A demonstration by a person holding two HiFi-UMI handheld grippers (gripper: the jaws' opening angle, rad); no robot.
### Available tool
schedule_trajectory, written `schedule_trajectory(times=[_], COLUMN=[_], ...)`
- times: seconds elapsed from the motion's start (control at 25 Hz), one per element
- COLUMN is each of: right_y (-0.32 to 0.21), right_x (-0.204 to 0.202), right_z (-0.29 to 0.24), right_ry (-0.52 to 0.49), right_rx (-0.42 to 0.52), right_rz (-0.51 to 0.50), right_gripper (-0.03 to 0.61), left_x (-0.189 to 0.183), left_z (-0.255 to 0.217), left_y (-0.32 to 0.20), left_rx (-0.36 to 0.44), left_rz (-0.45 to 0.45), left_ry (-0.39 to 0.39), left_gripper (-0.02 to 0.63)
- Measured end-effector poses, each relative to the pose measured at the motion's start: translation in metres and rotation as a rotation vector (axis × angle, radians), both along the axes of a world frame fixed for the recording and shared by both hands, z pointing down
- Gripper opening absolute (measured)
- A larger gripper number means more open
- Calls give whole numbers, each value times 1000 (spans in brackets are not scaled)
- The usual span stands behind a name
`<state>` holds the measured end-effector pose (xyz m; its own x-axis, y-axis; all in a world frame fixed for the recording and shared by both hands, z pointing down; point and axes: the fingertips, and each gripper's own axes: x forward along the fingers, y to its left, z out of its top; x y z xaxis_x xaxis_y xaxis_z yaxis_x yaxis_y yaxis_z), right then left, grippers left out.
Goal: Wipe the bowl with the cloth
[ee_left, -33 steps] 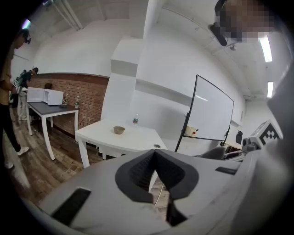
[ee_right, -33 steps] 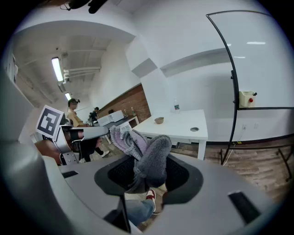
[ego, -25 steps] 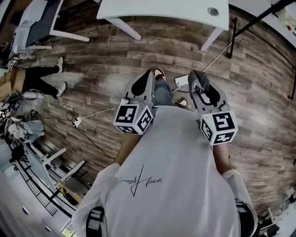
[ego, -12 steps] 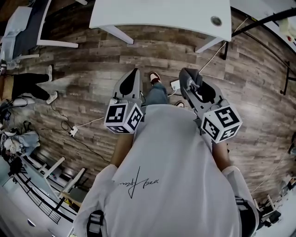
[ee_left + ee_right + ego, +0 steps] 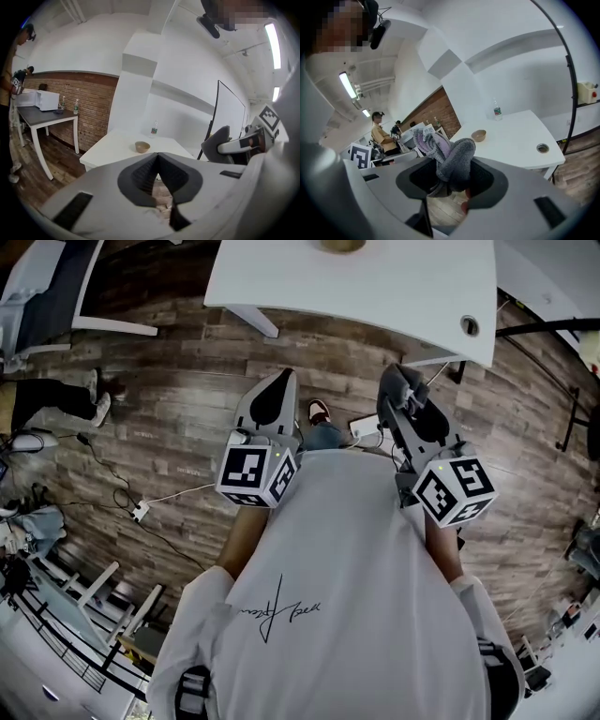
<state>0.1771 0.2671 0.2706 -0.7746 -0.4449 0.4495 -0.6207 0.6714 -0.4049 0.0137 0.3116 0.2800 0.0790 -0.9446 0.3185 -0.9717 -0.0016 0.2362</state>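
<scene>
- Across the room, on the white tabletop (image 5: 375, 287), a small round tan bowl (image 5: 142, 146) is sitting upright, with a clear plastic water bottle (image 5: 153, 130) standing beyond it.
- Nothing is touching the bowl, and both claws are hanging short of the tabletop, over the wood-plank floor (image 5: 187, 362).
- The right claw (image 5: 451, 176) is gripping a bunched grey and lilac knitted cloth (image 5: 449, 154). Its jaws are clamping the lower folds while the rest is bulging out past the tips.
- The left claw (image 5: 158, 158) is carrying nothing, its jaws resting together at the tips.
- To me the cloth is looking soft, light and limp, so it is likely going to squash against the bowl rather than scrub hard. The pinch on its bunched middle seems the right hold, leaving a pad of fabric to press with.
- The bowl is looking small and light, and I cannot tell whether it is wood or ceramic. On that smooth top it is probably going to slide under a wipe, so the empty claw would do well taking it by the near rim.
- Both forearms are reaching out from the person's waist, side by side and apart. The claws are pointing toward the tabletop and dipping slightly, marker cubes nearest the body.
</scene>
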Motion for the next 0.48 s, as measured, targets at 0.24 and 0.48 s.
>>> schedule_trajectory(times=[0.24,0.48], right_y=[-10,-14], right_x=[-40,-56], right_z=[-13,-5], right_ry=[-46,35], right_rx=[-24,19], right_rz=[-1,-49], right_gripper=[179,179], left_x=[-36,-63], left_z=[9,10], left_y=[-8,-3], left_rx=[8,54], left_rz=[-20,-163], left_ry=[31,100], left_gripper=[15,15])
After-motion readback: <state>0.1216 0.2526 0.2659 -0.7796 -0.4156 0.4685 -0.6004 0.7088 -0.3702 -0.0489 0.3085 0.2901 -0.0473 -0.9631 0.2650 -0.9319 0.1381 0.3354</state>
